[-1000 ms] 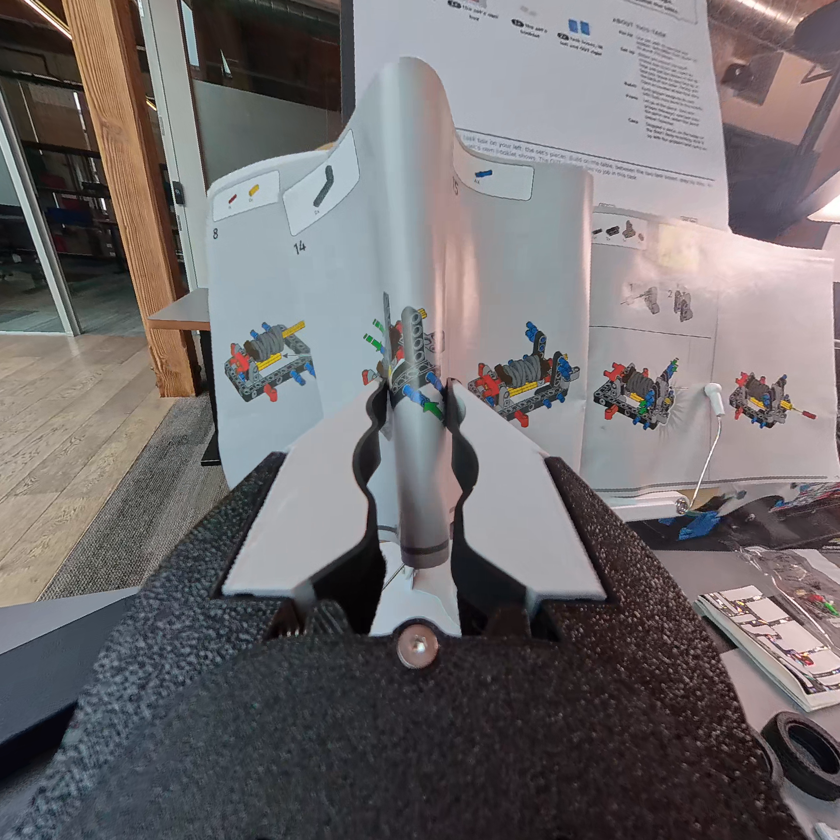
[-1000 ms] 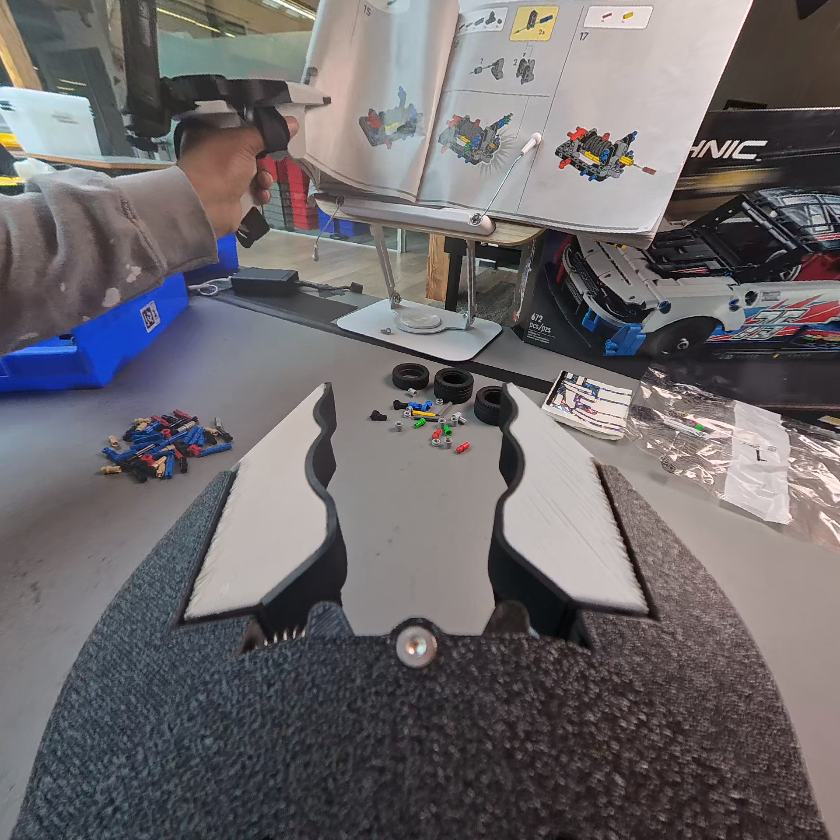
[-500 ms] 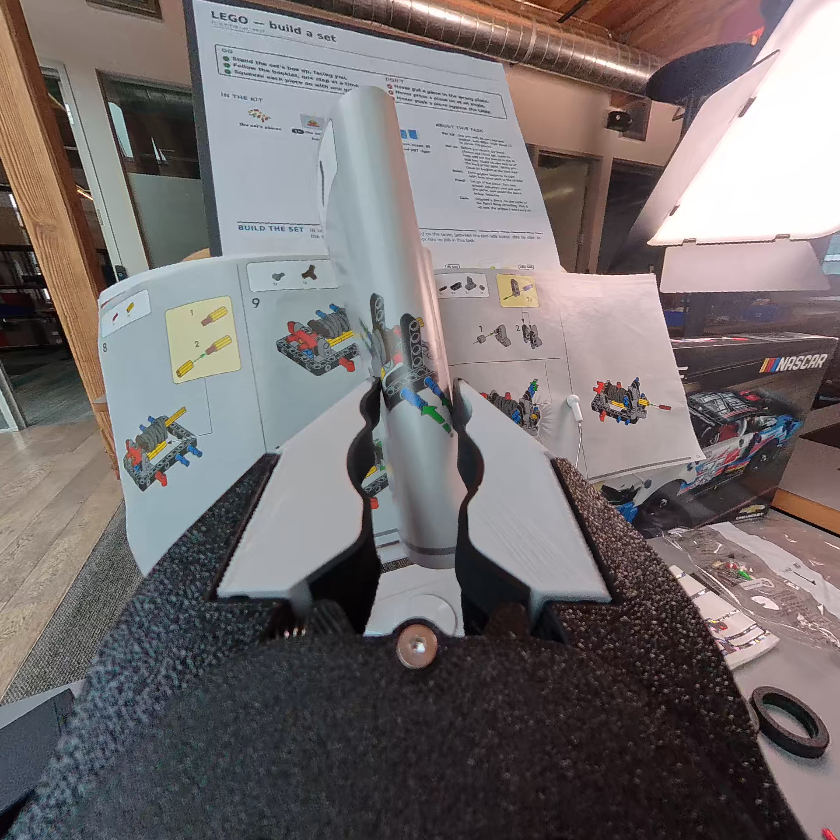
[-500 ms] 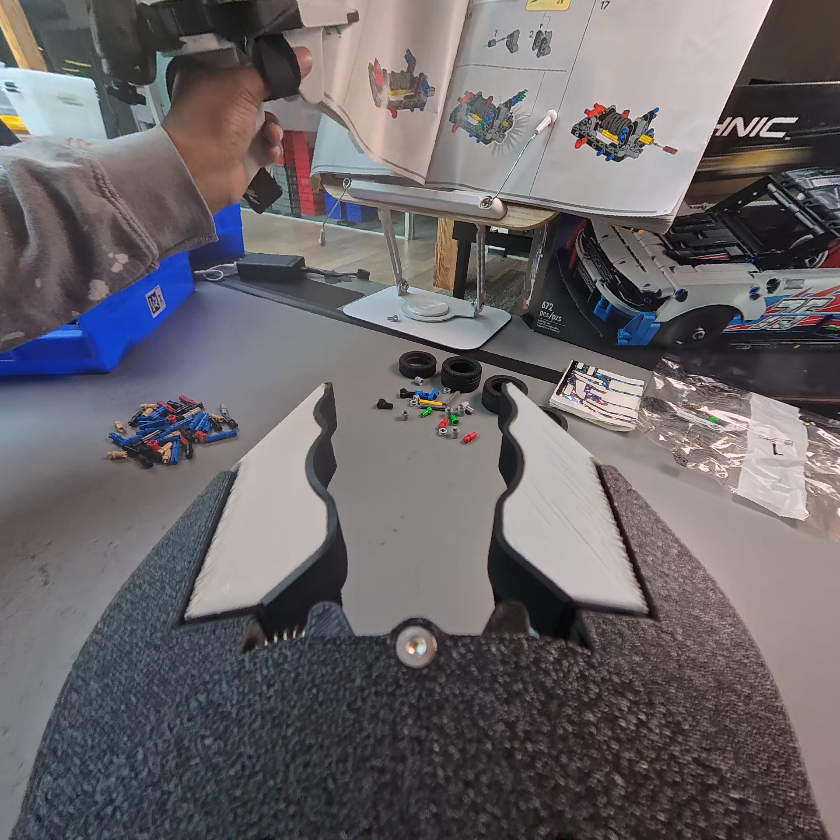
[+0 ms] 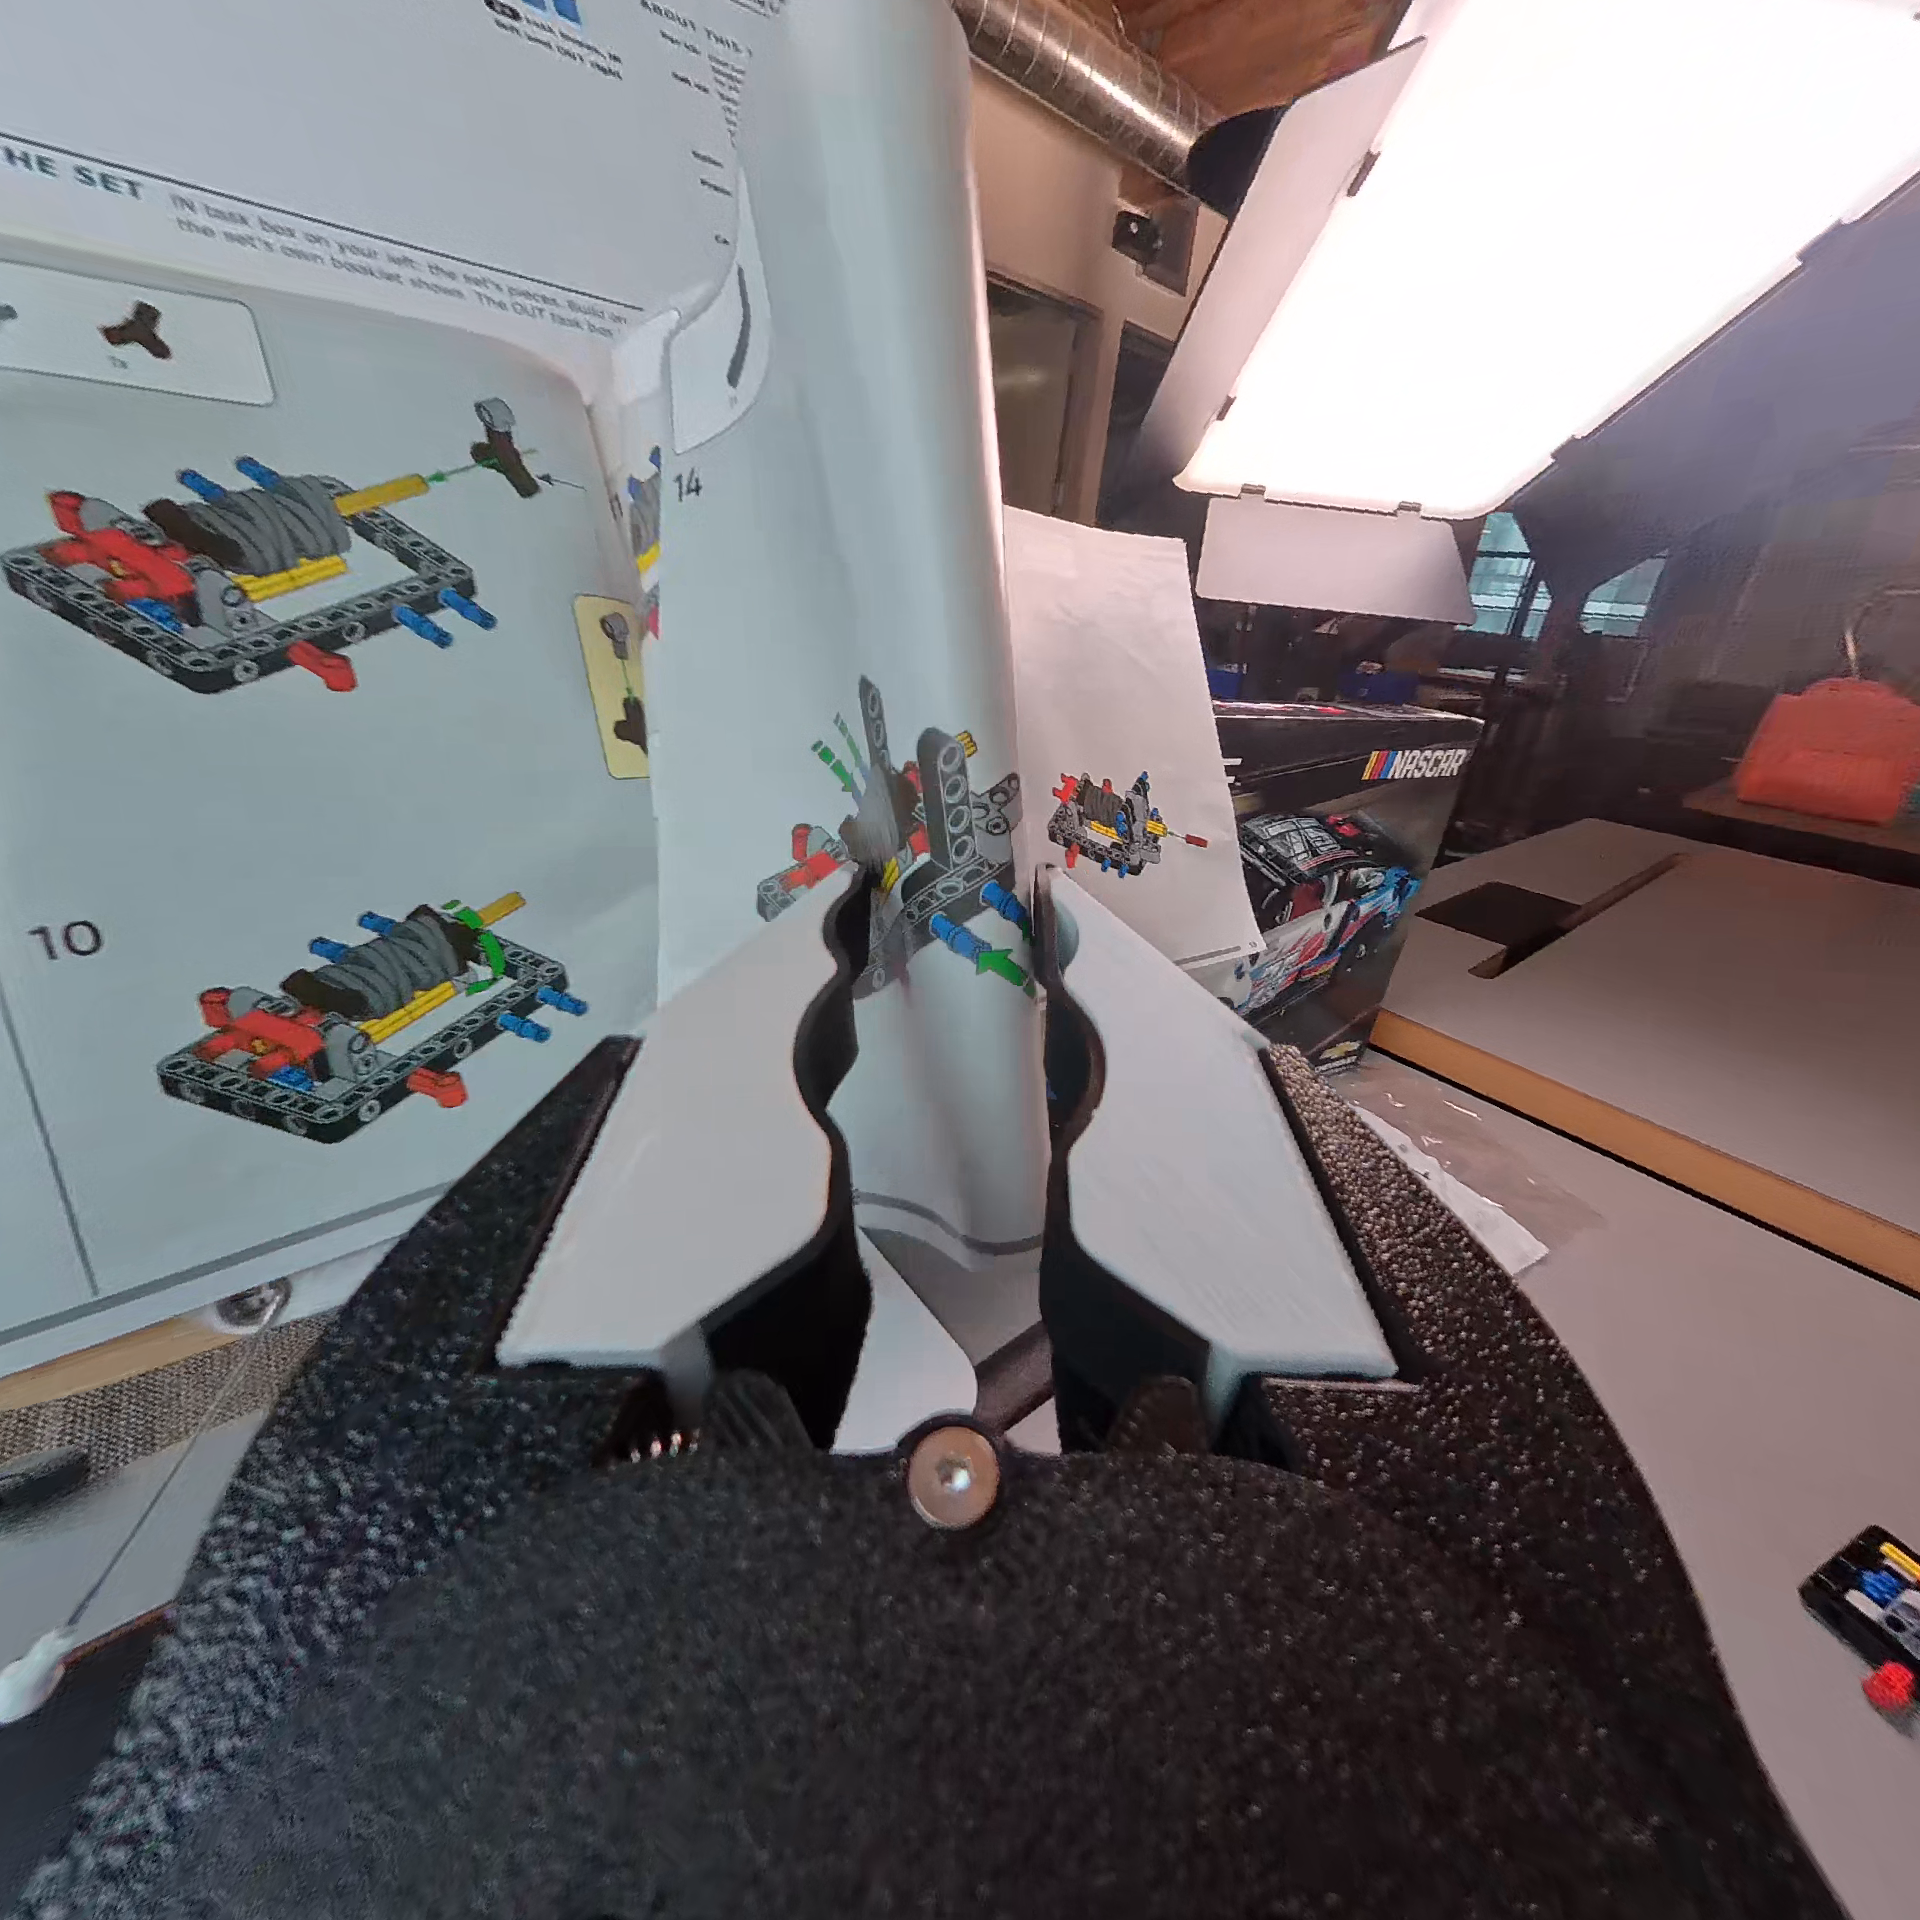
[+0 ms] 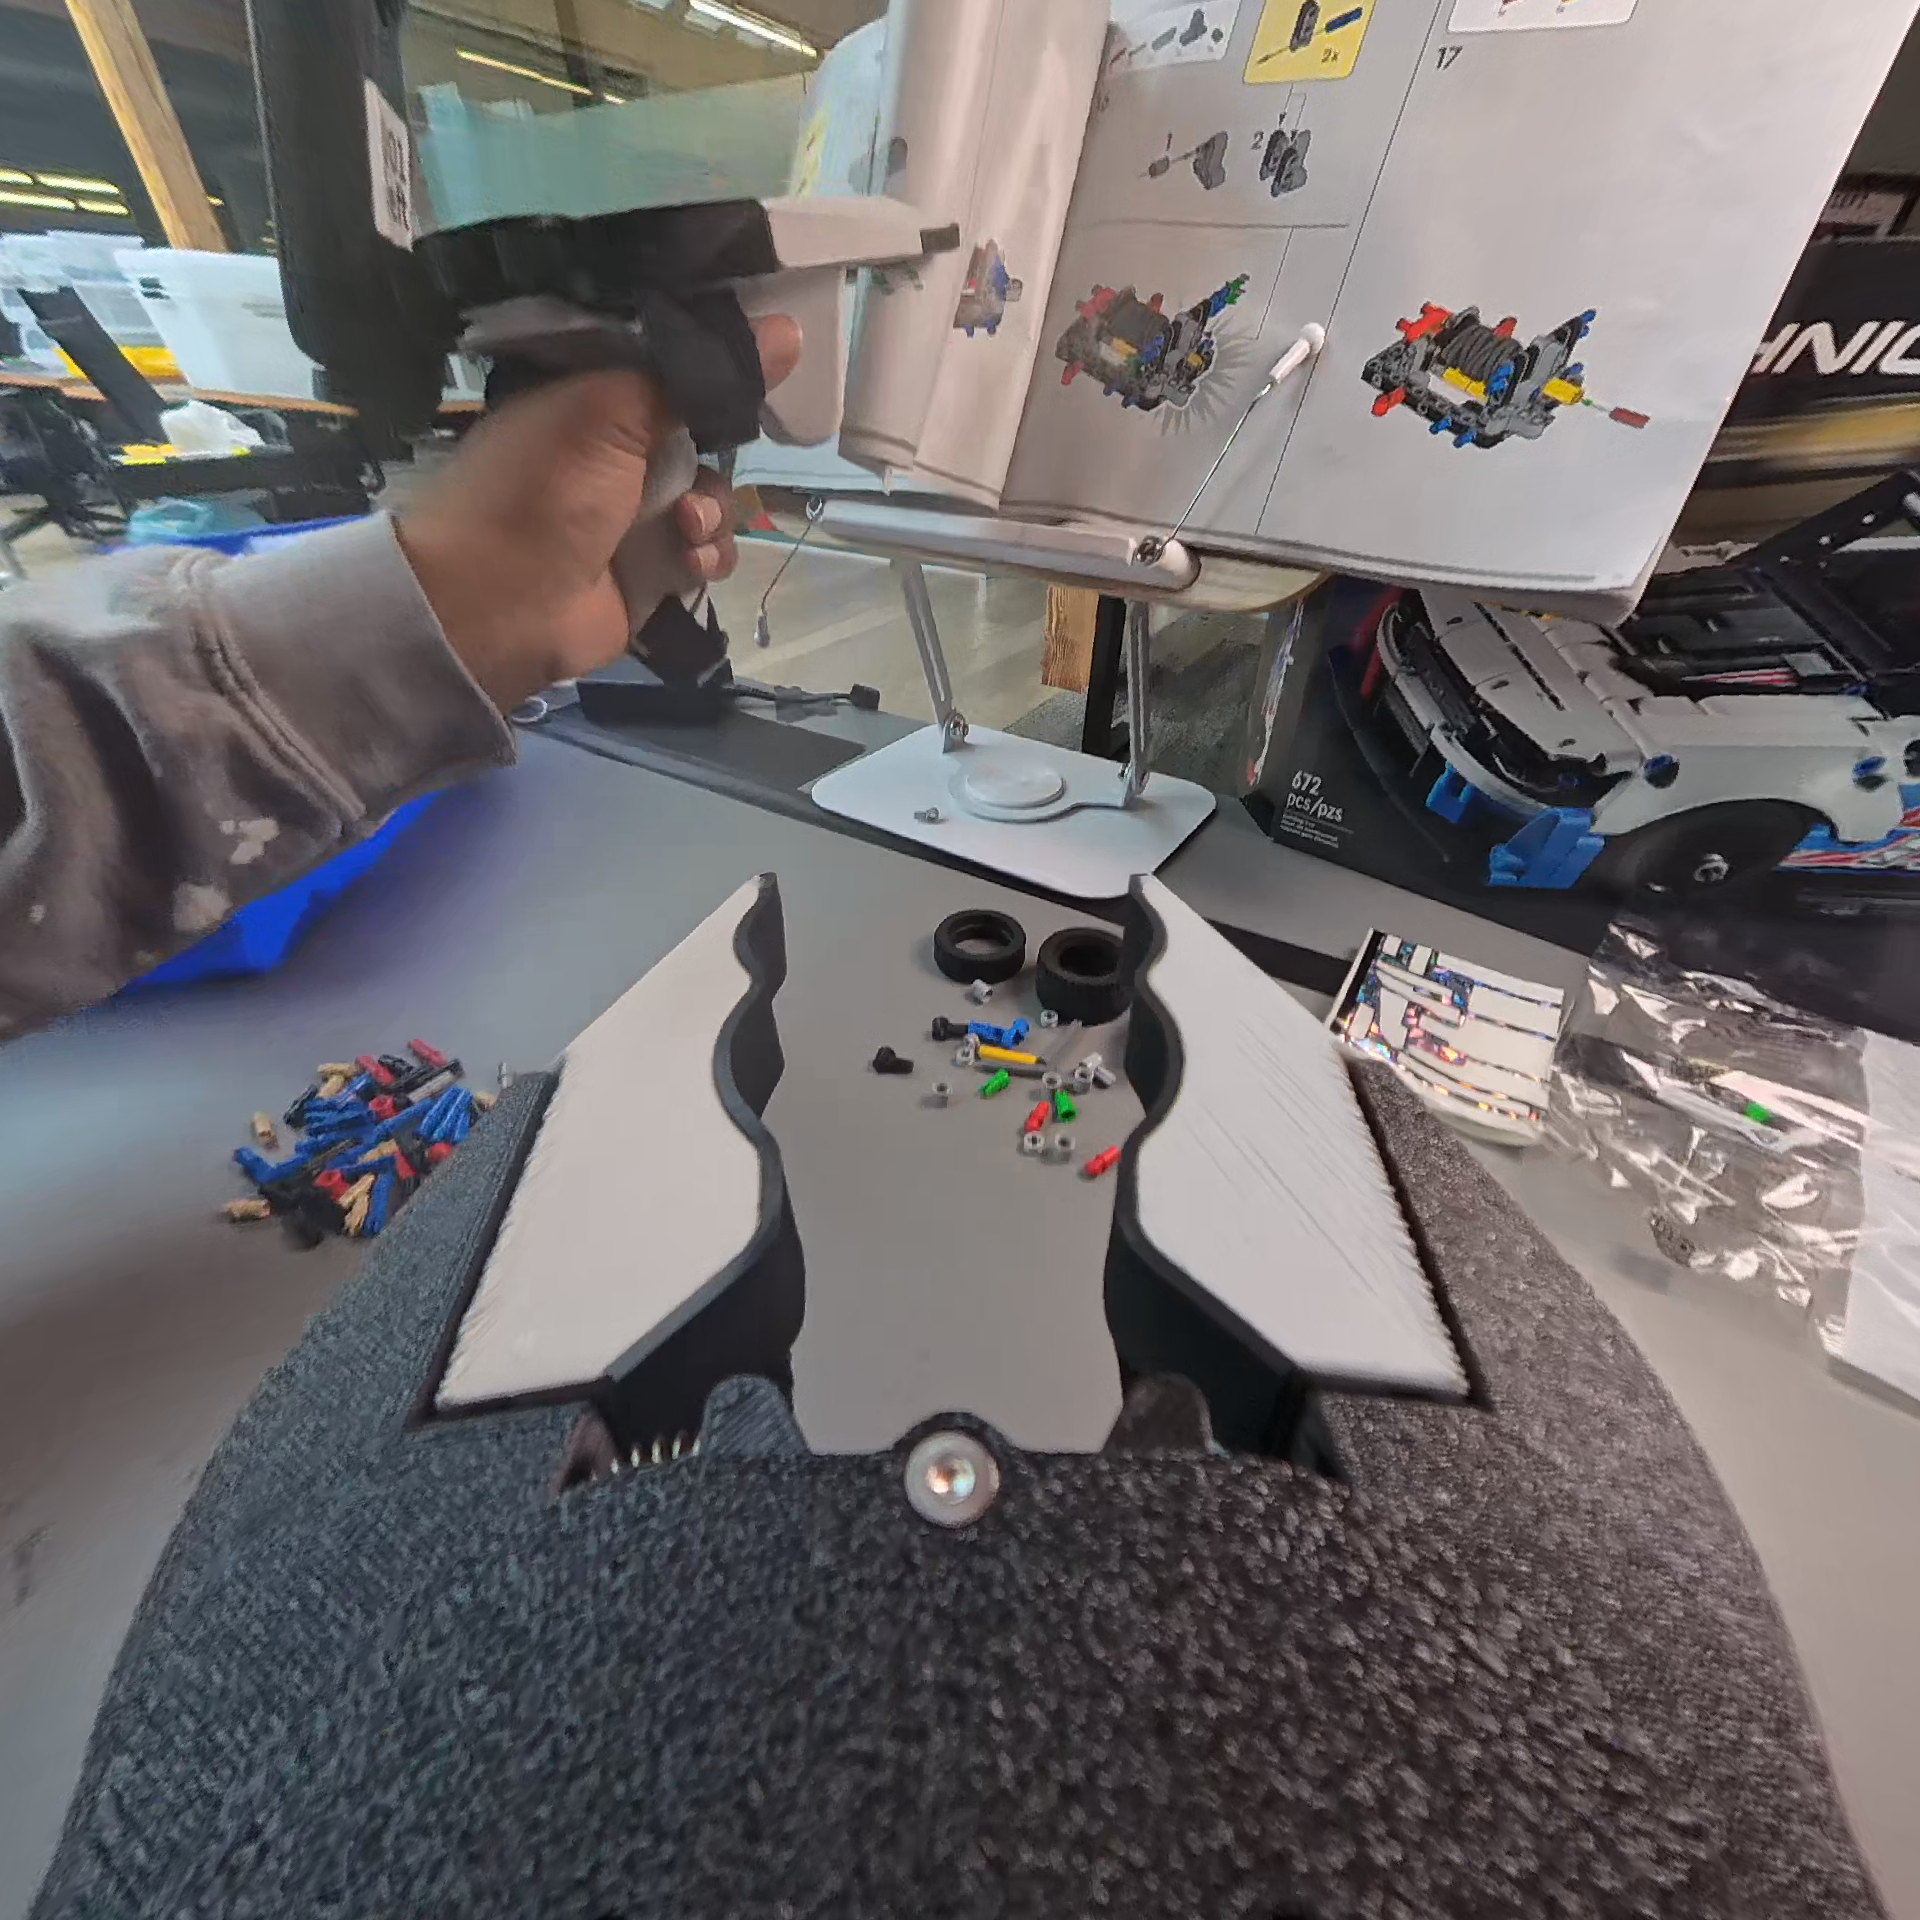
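My left gripper [image 5: 945, 894] is shut on a curled bundle of pages [image 5: 862, 520] of the building-instruction booklet [image 5: 260, 831] and holds them upright away from the open spread. In the right wrist view a hand [image 6: 561, 499] holds that gripper [image 6: 831, 239] at the booklet [image 6: 1455, 260], which rests on a white stand [image 6: 1018, 800]. My right gripper [image 6: 951, 894] is open and empty, above the grey table. Past its fingers lie small coloured pins and bushes [image 6: 1029, 1081] and two black tyres [image 6: 982, 940].
A pile of blue, black and red pins [image 6: 353, 1132] lies to the left. A sticker sheet [image 6: 1455, 1029] and clear plastic bags [image 6: 1714, 1122] lie to the right. The set's box [image 6: 1662, 727] stands behind. A blue bin [image 6: 281, 904] is under the sleeve. There is about 25 centimeters between the tips of the two grippers.
My left gripper has swung the held pages to the right across the booklet, uncovering earlier pages on the left. My right gripper has moved slightly forward towards the small parts and stays open.
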Action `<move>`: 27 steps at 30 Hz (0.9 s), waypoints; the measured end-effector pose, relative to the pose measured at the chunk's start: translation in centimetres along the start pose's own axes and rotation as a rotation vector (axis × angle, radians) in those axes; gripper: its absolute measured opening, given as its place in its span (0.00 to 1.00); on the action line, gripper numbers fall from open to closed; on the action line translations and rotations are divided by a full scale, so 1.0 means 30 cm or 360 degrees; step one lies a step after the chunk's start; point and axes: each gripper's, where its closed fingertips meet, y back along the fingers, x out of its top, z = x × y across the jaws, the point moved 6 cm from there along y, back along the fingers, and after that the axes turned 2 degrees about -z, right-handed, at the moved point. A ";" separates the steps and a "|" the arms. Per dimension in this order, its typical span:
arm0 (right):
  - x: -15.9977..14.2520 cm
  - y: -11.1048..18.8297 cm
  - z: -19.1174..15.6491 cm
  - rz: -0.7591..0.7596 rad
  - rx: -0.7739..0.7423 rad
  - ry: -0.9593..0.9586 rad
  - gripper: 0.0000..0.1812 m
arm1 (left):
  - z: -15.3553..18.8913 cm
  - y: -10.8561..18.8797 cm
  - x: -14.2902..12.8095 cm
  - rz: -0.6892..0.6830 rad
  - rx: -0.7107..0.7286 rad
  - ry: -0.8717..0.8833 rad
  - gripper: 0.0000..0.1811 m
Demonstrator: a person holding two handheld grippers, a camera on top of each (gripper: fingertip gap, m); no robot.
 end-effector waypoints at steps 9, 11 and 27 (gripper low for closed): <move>0.190 -0.376 0.178 0.0139 -0.0150 -0.0005 0.22 | 0.074 -0.069 0.005 -0.0077 -0.0208 0.0000 0.18; 0.217 -0.496 0.246 0.0110 -0.0228 0.0000 0.21 | 0.086 -0.071 0.013 -0.0088 -0.0246 0.0017 0.18; 0.201 -0.775 0.358 0.0184 -0.0569 -0.0261 0.07 | 0.118 0.065 0.158 0.0138 -0.0737 -0.0098 0.19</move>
